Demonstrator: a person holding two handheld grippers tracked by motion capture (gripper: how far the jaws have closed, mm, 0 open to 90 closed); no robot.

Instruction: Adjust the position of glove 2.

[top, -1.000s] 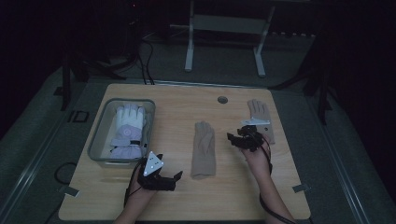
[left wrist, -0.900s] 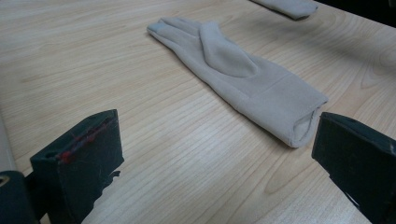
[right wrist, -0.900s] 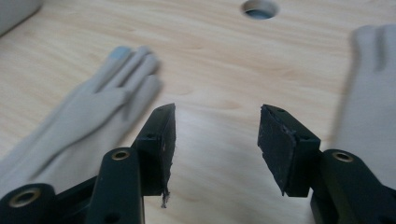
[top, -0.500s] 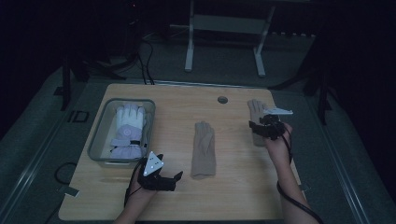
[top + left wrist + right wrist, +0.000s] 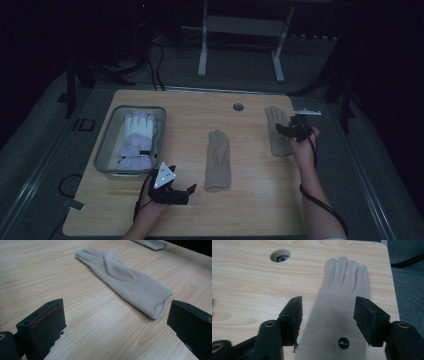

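Risk begins nearest the person, with the left gripper [image 5: 191, 189], which rests low on the table [image 5: 260, 200] with its jaws wide apart and nothing between them. The cuff of the middle glove [image 5: 218, 159] lies just ahead; a careless close there would likely snag one layer of the soft cuff and drag it askew.

Farther out, the right gripper [image 5: 325, 312] hangs over the right-hand glove [image 5: 342, 302], which lies flat near the table's right edge, fingers pointing away. Its jaws have just been opening; the glove's palm shows between them, but the pads do not press on it. Coming down so, I judge the pads would straddle the flat cloth and pinch little, or bunch it toward the edge.

The right gripper view shows a small dark logo [image 5: 343, 343] on that glove. The high view adds the bin [image 5: 102, 160] at far left, holding white gloves [image 5: 136, 137].
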